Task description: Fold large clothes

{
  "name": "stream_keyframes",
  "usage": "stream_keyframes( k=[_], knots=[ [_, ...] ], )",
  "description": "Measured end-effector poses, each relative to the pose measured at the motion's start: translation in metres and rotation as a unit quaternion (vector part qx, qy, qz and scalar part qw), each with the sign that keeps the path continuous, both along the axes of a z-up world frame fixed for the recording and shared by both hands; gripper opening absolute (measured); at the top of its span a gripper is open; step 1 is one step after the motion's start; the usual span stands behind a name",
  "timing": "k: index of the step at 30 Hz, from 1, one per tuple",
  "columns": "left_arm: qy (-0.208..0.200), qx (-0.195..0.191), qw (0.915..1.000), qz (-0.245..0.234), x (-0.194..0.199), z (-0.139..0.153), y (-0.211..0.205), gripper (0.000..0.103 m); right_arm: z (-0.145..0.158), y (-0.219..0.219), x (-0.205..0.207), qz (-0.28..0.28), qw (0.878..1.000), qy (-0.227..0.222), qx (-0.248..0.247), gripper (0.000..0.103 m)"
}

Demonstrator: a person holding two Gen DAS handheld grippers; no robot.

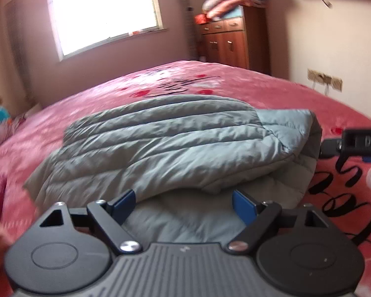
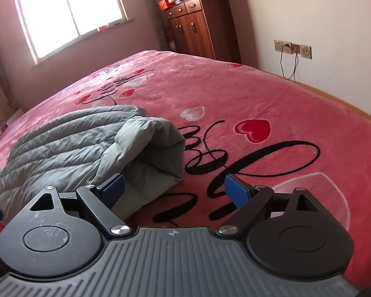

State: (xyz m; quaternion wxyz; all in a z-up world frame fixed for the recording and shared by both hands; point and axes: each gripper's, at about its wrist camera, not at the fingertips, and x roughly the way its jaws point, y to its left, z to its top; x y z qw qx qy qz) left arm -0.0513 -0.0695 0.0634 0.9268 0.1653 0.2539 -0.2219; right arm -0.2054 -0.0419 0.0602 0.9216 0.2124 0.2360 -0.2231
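A grey quilted puffer jacket [image 1: 160, 143] lies folded over itself on the pink bed cover [image 1: 272, 91]. My left gripper [image 1: 184, 200] is open and empty, just above the jacket's near edge. My right gripper [image 2: 174, 188] is open and empty, to the right of the jacket [image 2: 69, 143], beside its folded right end. The right gripper's body also shows at the right edge of the left wrist view [image 1: 358, 143].
The pink bed cover [image 2: 259, 99] with red hearts and black script spreads to the right of the jacket. A wooden cabinet [image 2: 193, 24] with piled bedding stands at the back. A window [image 2: 69, 10] is on the far wall. Wall sockets [image 2: 293, 48] with cables are on the right.
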Motion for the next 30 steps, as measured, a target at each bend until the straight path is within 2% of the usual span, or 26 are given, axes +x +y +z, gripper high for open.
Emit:
stream_keyframes(
  k=[5, 7, 9, 11, 14, 15, 20, 24, 27, 29, 30],
  knots=[
    [-0.006, 0.021, 0.9996, -0.016, 0.019, -0.010, -0.021, 0.078, -0.003, -0.011, 0.003, -0.001, 1.000, -0.005, 0.027, 0.103],
    [-0.014, 0.027, 0.9994, -0.017, 0.026, -0.010, -0.027, 0.072, -0.004, -0.016, 0.005, -0.002, 0.999, -0.008, 0.035, 0.103],
    [-0.023, 0.027, 0.9992, -0.017, 0.033, -0.008, -0.032, 0.052, -0.006, -0.017, 0.009, -0.002, 0.999, -0.009, 0.042, 0.103],
    [-0.020, 0.017, 0.9996, -0.006, 0.041, -0.005, -0.034, 0.037, -0.008, -0.020, 0.012, -0.003, 0.999, -0.010, 0.048, 0.103],
    [-0.008, -0.022, 0.9996, 0.013, 0.050, 0.004, -0.028, 0.019, -0.010, -0.022, 0.014, -0.002, 0.999, -0.009, 0.053, 0.103],
    [-0.005, -0.036, 0.9991, 0.021, 0.051, 0.009, -0.025, 0.017, -0.010, -0.023, 0.015, -0.001, 0.999, -0.008, 0.054, 0.103],
    [0.000, -0.088, 0.9954, 0.038, 0.041, 0.030, -0.008, 0.012, -0.010, -0.017, 0.023, 0.020, 0.999, 0.003, 0.030, 0.103],
    [-0.008, -0.111, 0.9929, 0.040, 0.025, 0.047, 0.009, 0.011, -0.013, -0.012, 0.039, 0.046, 0.999, 0.011, 0.011, 0.103],
    [-0.007, -0.129, 0.9907, 0.043, 0.014, 0.058, 0.023, 0.011, -0.012, -0.007, 0.047, 0.055, 0.998, 0.001, -0.008, 0.103],
    [-0.004, -0.140, 0.9890, 0.047, 0.008, 0.064, 0.032, 0.011, -0.009, -0.005, 0.048, 0.065, 0.998, -0.020, -0.010, 0.097],
    [-0.001, -0.146, 0.9880, 0.049, 0.006, 0.066, 0.037, 0.011, -0.008, -0.004, 0.049, 0.071, 0.997, -0.029, -0.009, 0.091]
  ],
)
